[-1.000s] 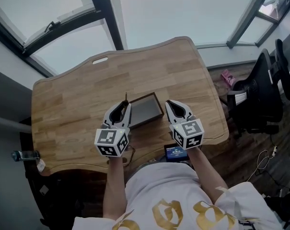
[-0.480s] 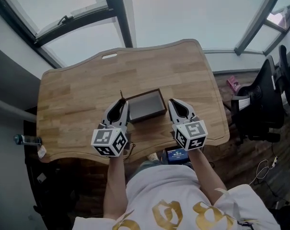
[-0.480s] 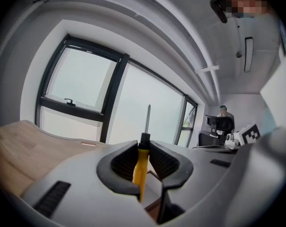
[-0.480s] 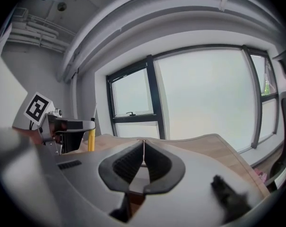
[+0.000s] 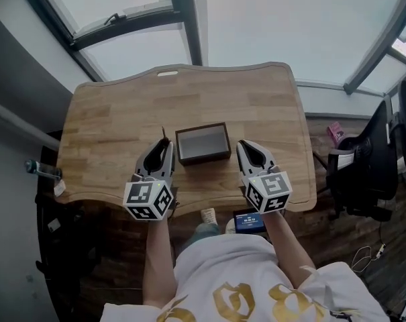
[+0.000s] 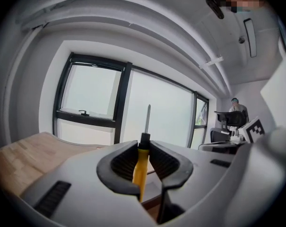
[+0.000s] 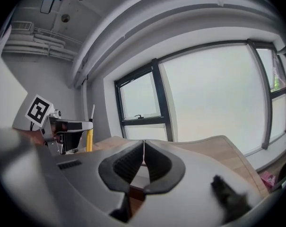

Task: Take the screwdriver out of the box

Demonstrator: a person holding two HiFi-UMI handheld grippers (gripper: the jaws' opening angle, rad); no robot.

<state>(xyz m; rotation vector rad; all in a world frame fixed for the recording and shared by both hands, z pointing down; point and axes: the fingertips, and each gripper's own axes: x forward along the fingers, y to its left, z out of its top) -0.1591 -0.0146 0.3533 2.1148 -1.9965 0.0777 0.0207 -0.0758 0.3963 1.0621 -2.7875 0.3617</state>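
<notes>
My left gripper point(image 5: 164, 144) is shut on the screwdriver point(image 6: 141, 163), which has a yellow handle, a black collar and a thin metal shaft point(image 6: 147, 118) sticking out past the jaws. In the head view the shaft point(image 5: 164, 133) shows just left of the dark open box point(image 5: 203, 143) on the wooden table point(image 5: 115, 113). My right gripper point(image 5: 246, 146) is shut with nothing in it, just right of the box. In the right gripper view the left gripper point(image 7: 62, 126) holds the screwdriver point(image 7: 89, 138) at the left. Both grippers point nearly level, above the table.
A black office chair point(image 5: 370, 173) stands right of the table. A small blue-screened device point(image 5: 248, 221) sits below the near table edge, by my body. Large windows point(image 6: 157, 108) lie beyond the table's far edge. A bottle point(image 5: 41, 170) is at the left edge.
Both grippers have risen and drawn back toward my body, away from the box. The screwdriver stays in the left gripper. The head view has shifted, showing more of the table.
</notes>
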